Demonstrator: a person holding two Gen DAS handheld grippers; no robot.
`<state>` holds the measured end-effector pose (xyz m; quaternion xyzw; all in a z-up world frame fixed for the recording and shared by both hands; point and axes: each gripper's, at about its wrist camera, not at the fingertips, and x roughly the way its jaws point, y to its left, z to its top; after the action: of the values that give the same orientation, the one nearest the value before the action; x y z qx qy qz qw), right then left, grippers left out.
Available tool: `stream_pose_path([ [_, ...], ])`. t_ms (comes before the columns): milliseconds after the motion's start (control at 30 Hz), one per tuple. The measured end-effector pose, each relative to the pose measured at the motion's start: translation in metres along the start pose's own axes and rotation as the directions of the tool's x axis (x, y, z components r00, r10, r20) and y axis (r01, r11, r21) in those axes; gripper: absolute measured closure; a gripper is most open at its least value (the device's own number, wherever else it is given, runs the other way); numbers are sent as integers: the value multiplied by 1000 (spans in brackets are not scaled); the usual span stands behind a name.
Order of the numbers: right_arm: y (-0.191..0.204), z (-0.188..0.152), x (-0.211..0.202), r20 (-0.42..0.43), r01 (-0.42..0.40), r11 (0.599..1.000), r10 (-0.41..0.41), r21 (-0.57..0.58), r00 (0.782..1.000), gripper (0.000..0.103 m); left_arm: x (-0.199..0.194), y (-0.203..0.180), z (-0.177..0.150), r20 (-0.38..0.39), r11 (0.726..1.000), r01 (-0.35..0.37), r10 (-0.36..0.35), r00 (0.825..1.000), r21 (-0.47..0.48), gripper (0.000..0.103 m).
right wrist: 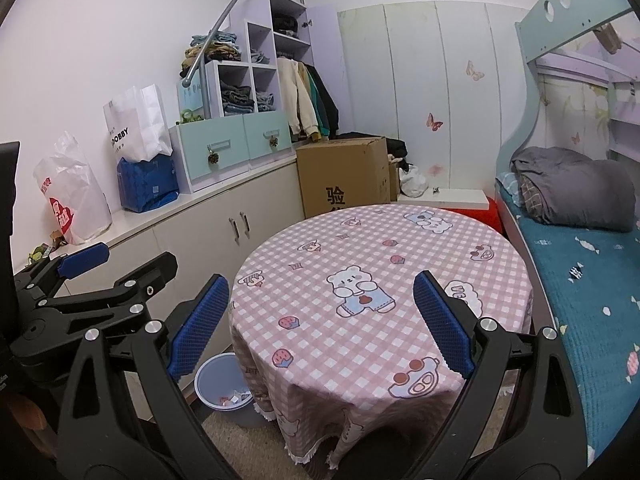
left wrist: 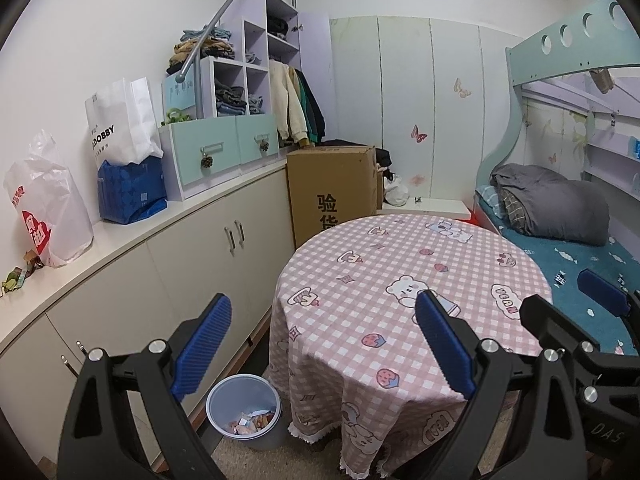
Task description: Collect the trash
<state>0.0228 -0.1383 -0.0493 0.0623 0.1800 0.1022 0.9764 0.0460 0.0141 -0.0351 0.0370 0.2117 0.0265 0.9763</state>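
Note:
A grey-blue trash bin [left wrist: 244, 410] stands on the floor left of a round table, with paper scraps inside; it also shows in the right wrist view [right wrist: 224, 390]. The table [left wrist: 400, 280] wears a pink checked cloth with bears, also seen in the right wrist view [right wrist: 380, 280]. Small wrappers [left wrist: 18, 274] lie on the counter's near left end. My left gripper [left wrist: 322, 344] is open and empty above the table's near edge. My right gripper [right wrist: 322, 320] is open and empty over the table. Each gripper shows in the other's view: the right one [left wrist: 568, 312] and the left one [right wrist: 120, 268].
A long white counter [left wrist: 192, 208] with cabinets runs along the left wall, carrying plastic and paper bags [left wrist: 48, 208], a blue bag [left wrist: 132, 192] and drawer units [left wrist: 216, 152]. A cardboard box [left wrist: 332, 188] stands behind the table. A bunk bed [left wrist: 580, 240] is at the right.

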Motion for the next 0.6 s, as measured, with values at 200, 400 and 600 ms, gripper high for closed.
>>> stream_pose_path([
  [200,-3,0,15,-27,-12,1000,12,6,1000,11,16,-1,1,-18,1000,-8,8,1000,4,11],
  [400,-10,3,32,-52,-42,999,43,25,998,11,32,-7,8,-25,1000,-20,20,999,20,11],
  [600,-18,7,47,-56,-28,999,29,26,998,11,46,-15,12,-33,999,-25,26,999,35,11],
])
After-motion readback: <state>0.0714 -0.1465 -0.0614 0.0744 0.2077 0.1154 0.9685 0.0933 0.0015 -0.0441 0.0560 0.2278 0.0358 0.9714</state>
